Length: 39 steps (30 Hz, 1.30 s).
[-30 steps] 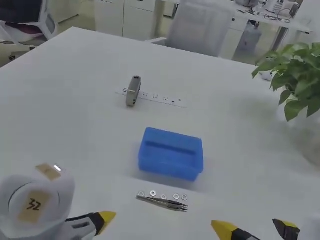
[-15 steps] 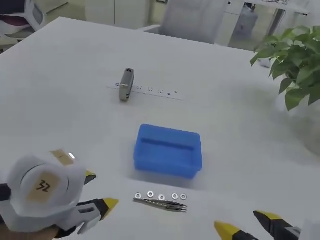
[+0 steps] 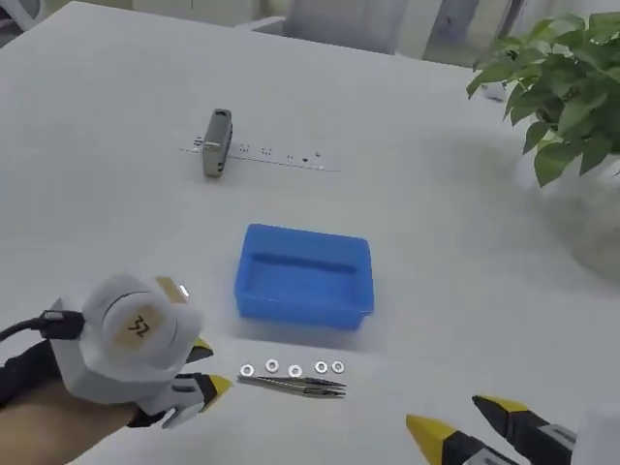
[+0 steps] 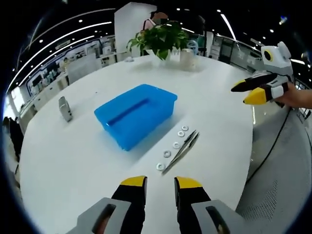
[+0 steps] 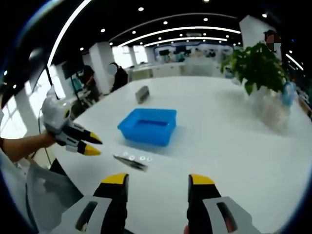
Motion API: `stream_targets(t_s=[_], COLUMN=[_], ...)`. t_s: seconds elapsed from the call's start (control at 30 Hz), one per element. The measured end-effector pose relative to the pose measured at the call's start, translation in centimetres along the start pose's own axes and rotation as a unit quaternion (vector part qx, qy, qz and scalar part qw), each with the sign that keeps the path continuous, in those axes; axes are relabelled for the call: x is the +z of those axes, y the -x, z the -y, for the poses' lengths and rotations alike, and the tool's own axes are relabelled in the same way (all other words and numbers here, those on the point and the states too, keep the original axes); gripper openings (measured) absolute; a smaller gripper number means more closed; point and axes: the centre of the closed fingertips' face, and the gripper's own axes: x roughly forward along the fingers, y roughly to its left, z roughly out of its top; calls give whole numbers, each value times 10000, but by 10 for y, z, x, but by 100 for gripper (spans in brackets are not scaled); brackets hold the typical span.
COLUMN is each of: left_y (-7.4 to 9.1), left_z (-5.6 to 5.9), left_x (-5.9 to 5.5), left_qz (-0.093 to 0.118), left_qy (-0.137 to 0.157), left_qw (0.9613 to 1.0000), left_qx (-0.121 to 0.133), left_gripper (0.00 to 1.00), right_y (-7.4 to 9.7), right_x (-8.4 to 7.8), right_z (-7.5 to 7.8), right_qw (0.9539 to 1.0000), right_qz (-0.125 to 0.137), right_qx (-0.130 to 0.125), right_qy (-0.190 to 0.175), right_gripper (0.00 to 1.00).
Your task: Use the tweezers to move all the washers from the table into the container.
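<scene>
Washers, small flat silver metal rings (image 3: pixel 294 371), all lie on the white tabletop (image 3: pixel 107 223). They form a short row just in front of the blue rectangular plastic container (image 3: pixel 302 310), near its front wall but not touching it. Count them in the head view and you get five; the left gripper view gives the same five. None is in the container, whose floor looks bare as far as you can see into it. By my reading nothing of the task is done yet: five transfers remain, and before them the pick-up of the tool. The single pair of slim silver metal tweezers (image 3: pixel 291 384) lies flat just beside the row, on the side nearer you and roughly parallel to it. Neither gripper touches it.

Your left gripper (image 3: pixel 206 368), yellow-tipped, is near the left end of the row, its jaws parted by a narrow gap and holding nothing. Your right gripper (image 3: pixel 463 418) is low at the near edge, well apart from the tweezers, jaws spread wider and likewise empty.

Besides one container and one pair of tweezers, you have one small grey metal block (image 3: pixel 217 142) beyond the container and one green leafy plant (image 3: pixel 557 87) at the far right.
</scene>
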Motion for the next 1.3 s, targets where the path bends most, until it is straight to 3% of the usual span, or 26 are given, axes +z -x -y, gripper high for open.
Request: stream_targets(t_s=[0.43,0.47,0.5,0.53,0.77,0.83,1.0,1.13,1.3], left_y=[-36,-37,-38,-37,-37,-38,-37,-29,-6], left_z=[14,15,14,14,19,20,29,36,46], left_x=[-12,-13,-6,-12,-11,-11,-9,-2,14], left_qz=[-373,-381,-167,-353,-371,-346,-264,-166,128], left_qy=[-269,-303,-409,-405,-615,-706,-967,-1157,-1160], left_qw=[9980,9979,9981,9977,9960,9955,9932,9913,9914], left_qx=[-424,-438,-419,-422,-526,-527,-593,-596,-597], left_gripper=[17,16,14,13,7,1,0,0,0], right_y=[-3,-3,-3,-3,-4,-5,-11,-17,-26], right_x=[-6,-7,-7,-8,-9,-10,-12,-7,0], right_z=[-4,-4,-5,-5,-13,-17,-33,-51,-74], right_qw=[9998,9998,9997,9997,9994,9992,9978,9938,9827], right_qz=[-137,-158,-172,-184,-227,-250,-349,-411,-477], right_qx=[139,141,152,163,250,303,537,790,1045], right_qy=[-50,-36,-24,-21,14,44,197,659,1449], right_gripper=[40,39,37,36,33,31,28,27,25])
